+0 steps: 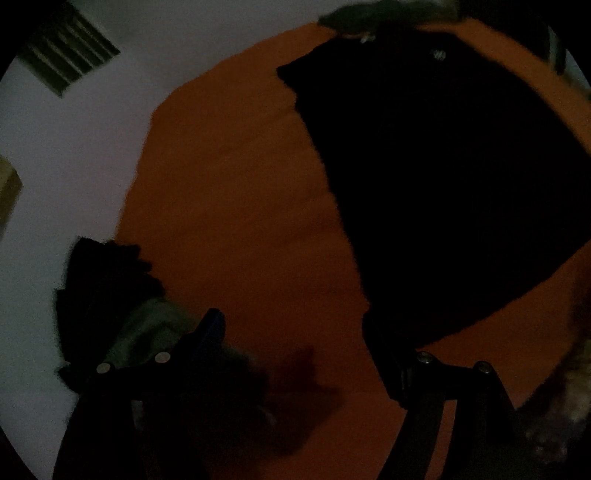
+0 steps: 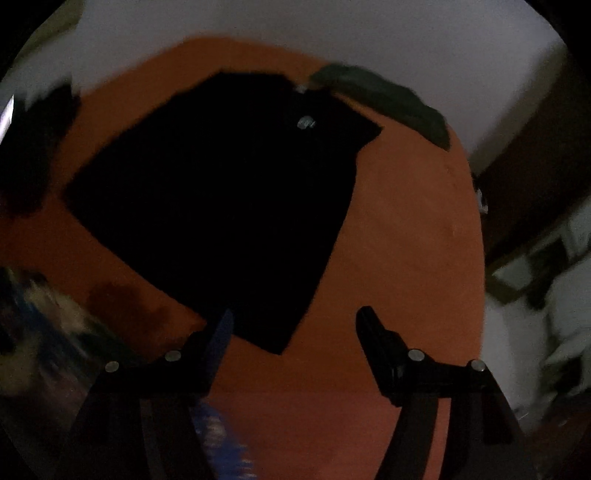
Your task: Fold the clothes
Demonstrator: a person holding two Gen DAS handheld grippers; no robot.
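The room is dim; a pale wall stands behind an orange bed cover [image 1: 236, 192] that fills most of the left wrist view. On it, toward 1 o'clock, lies a black T-shirt [image 1: 443, 177], spread flat, with a small pale label near its collar. At 12 o'clock, just beyond the collar, a dark green garment [image 1: 369, 18] lies bunched at the edge of the cover. At 8 o'clock a small pile of dark and grey-green clothes [image 1: 122, 302] sits near the left finger. The left gripper [image 1: 291, 325] has its jaws wide apart and nothing is between them.

In the right wrist view the same orange bed cover [image 2: 406, 240] is below, and the black T-shirt [image 2: 221, 192] lies in the middle, its lower corner pointing to 6 o'clock, close in front of the fingers. The dark green garment [image 2: 388, 103] is at 1 o'clock, touching the shirt's collar side. The right gripper [image 2: 295, 321] is also wide and empty — no cloth is pinched.

I judge the shirt to be light, soft and limp — it will sag and wrinkle when lifted, not slip. Best to take it at two corners of the hem or at the shoulders, one corner in each claw. No container is visible in either view.
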